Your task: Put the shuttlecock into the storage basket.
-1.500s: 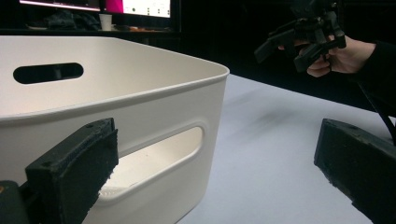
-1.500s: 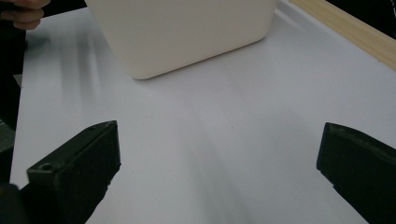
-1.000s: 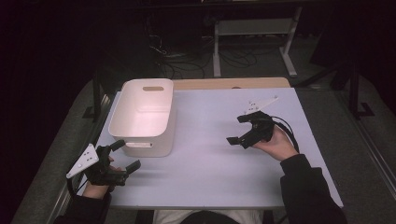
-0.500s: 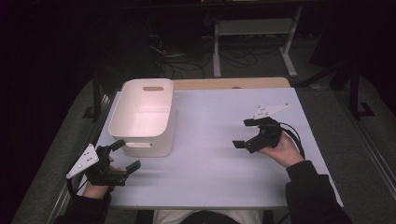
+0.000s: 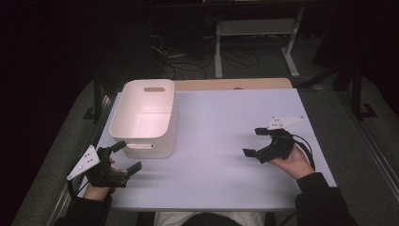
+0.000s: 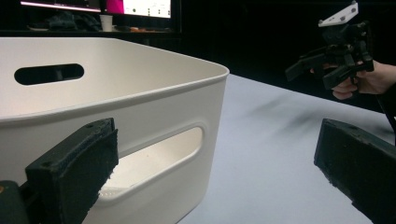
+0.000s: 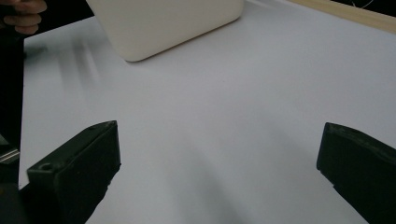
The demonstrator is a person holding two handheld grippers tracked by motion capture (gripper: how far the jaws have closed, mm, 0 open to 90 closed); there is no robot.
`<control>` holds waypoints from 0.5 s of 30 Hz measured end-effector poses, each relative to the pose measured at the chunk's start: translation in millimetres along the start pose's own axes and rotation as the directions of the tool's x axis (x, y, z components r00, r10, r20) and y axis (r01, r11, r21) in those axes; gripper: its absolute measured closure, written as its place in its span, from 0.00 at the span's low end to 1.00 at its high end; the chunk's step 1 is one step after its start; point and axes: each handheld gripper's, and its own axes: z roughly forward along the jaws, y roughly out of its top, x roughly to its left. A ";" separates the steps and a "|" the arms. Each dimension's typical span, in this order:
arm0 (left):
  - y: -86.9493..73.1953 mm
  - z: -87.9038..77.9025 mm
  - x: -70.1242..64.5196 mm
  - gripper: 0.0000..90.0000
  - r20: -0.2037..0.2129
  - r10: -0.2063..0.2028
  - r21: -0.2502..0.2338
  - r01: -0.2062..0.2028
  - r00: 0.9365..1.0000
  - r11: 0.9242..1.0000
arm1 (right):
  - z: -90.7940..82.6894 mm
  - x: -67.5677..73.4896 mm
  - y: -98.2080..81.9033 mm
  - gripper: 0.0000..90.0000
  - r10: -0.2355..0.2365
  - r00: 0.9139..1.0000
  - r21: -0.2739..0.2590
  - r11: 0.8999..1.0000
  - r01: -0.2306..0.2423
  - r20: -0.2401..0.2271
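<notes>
High view was dim, room beyond the table (image 5: 226,122) mostly black; only cables and a white stand (image 5: 256,33) on the far floor could be made out. The person's body was cut off at the bottom edge, sleeves barely readable.

White plastic bin (image 5: 146,117) sat at the table's left, toward the far side, interior looked empty, handle slots at both ends. Left gripper view cut off the bin's left and lower part; monitors at the far top were blurry.

Left gripper (image 5: 123,157) was at the near-left corner, just near of the bin, jaws spread wide, nothing between them. In its own view one jaw lay before the bin's near handle slot; touching or not, couldn't tell.

Right gripper (image 5: 256,141) was at the right side, well apart from the bin, jaws spread, nothing held; right hand (image 5: 294,162) under it. Right gripper view showed bare table between the jaws, bin corner at far left.

Versus a second ago: right gripper had moved right and nearer; left gripper and bin unchanged.
</notes>
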 end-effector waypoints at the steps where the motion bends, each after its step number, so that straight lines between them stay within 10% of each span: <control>1: -0.1 0.0 -0.1 0.00 0.000 -0.002 0.000 0.002 1.000 1.000 | -1.3 0.1 -2.1 0.00 0.003 1.000 -0.003 1.000 -0.003 0.002; 15: 0.0 0.1 -0.4 0.00 -0.002 0.000 0.000 0.000 1.000 1.000 | -24.4 -3.6 -35.2 0.00 0.069 0.996 -0.058 0.996 -0.066 0.052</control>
